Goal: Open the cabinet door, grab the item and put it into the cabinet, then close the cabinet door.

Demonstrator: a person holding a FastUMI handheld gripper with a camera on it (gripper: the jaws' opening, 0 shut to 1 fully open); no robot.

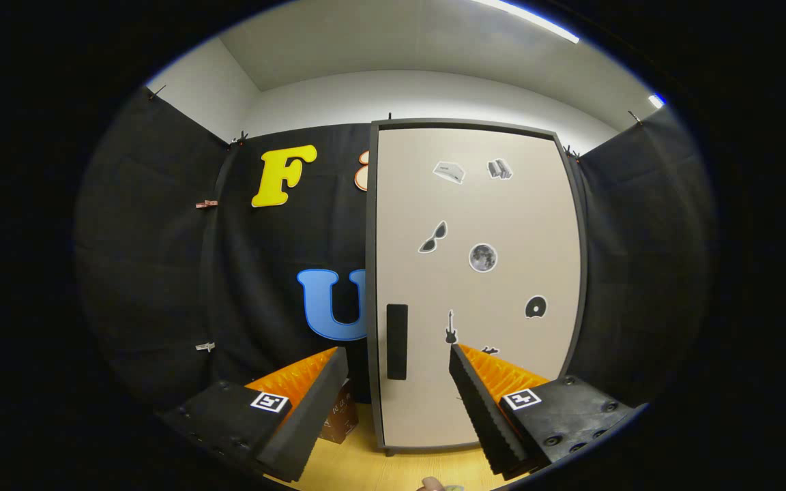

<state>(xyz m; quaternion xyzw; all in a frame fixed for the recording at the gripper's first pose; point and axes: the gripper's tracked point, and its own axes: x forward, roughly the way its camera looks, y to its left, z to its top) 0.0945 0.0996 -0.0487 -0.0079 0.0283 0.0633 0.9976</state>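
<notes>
The claw (398,382) gapes wide, empty, facing the tall beige stickered cabinet door (478,286), shut; its black vertical handle (397,341) stands upright at far left.

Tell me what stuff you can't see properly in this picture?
- Inside of the cabinet: hidden by its shut door, gripper view.
- Brown box: mostly behind the left finger.
- Small thing on the table: cut off between the open gripper fingers.
- Door stickers: too small to tell.
</notes>
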